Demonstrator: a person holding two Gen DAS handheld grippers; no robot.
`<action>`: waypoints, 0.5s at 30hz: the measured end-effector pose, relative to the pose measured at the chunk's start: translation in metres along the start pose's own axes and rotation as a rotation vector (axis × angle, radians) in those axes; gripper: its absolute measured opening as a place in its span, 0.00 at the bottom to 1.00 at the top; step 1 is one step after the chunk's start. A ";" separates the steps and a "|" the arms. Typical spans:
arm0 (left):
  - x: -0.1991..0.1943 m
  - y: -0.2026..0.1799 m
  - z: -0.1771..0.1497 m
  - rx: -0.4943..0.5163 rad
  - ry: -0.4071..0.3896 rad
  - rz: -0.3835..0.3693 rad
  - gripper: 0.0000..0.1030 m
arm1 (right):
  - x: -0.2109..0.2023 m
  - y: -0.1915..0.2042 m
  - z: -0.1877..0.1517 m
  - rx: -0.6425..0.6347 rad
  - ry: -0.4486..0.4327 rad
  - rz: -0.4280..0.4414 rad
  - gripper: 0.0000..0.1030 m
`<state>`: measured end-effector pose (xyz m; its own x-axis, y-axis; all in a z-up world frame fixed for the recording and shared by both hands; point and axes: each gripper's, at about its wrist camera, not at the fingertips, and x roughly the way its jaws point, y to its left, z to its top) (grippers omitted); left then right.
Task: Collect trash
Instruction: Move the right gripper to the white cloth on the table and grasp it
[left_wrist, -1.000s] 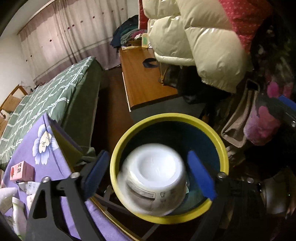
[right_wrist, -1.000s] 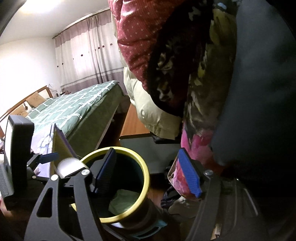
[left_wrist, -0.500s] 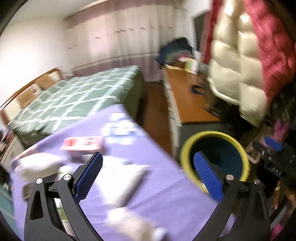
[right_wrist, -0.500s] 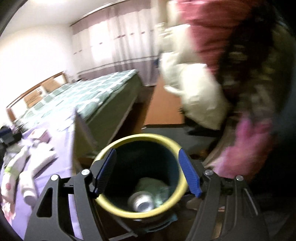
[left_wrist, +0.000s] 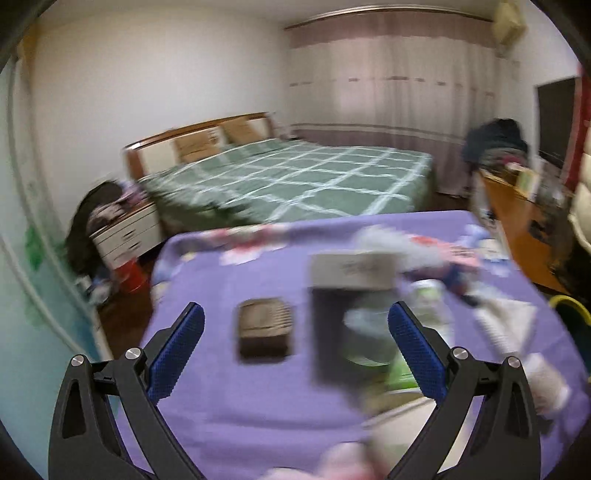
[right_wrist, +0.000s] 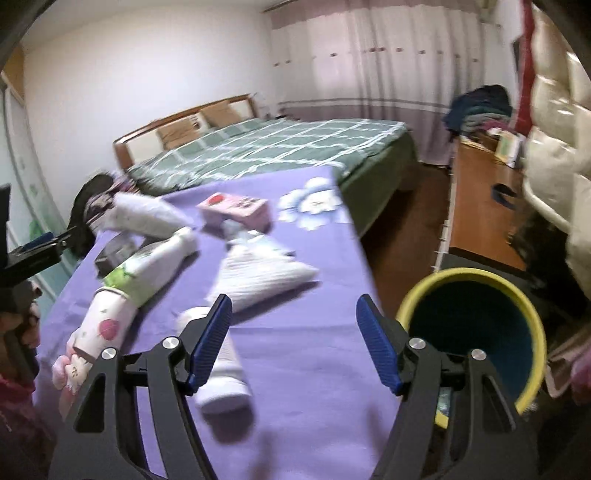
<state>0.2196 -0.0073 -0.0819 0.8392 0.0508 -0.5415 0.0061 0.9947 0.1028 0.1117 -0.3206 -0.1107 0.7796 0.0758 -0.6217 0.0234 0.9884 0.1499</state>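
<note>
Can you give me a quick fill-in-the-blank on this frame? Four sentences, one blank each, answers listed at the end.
1. The table is covered by a cloth coloured ____.
2. The bin has a rim coloured ____.
3. Both the left gripper and the right gripper are ____.
4. The pink box lies on the ____.

Missing words: purple; yellow; open; table

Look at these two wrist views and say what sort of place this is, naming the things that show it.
Most likely a lived-in bedroom at home: a bed with a green checked cover and wooden headboard, long curtains across the far wall, and a pile of clothes on a wooden desk.
</note>
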 end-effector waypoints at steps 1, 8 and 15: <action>0.004 0.011 -0.006 -0.014 0.000 0.022 0.95 | 0.007 0.005 0.003 -0.010 0.009 0.003 0.65; 0.038 0.064 -0.031 -0.071 0.016 0.134 0.95 | 0.072 0.006 0.025 0.019 0.141 0.006 0.65; 0.058 0.068 -0.038 -0.055 0.056 0.109 0.95 | 0.128 -0.003 0.034 0.034 0.264 -0.008 0.62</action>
<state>0.2482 0.0664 -0.1380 0.8014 0.1621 -0.5757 -0.1144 0.9863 0.1184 0.2331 -0.3182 -0.1649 0.5889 0.1038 -0.8015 0.0536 0.9845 0.1668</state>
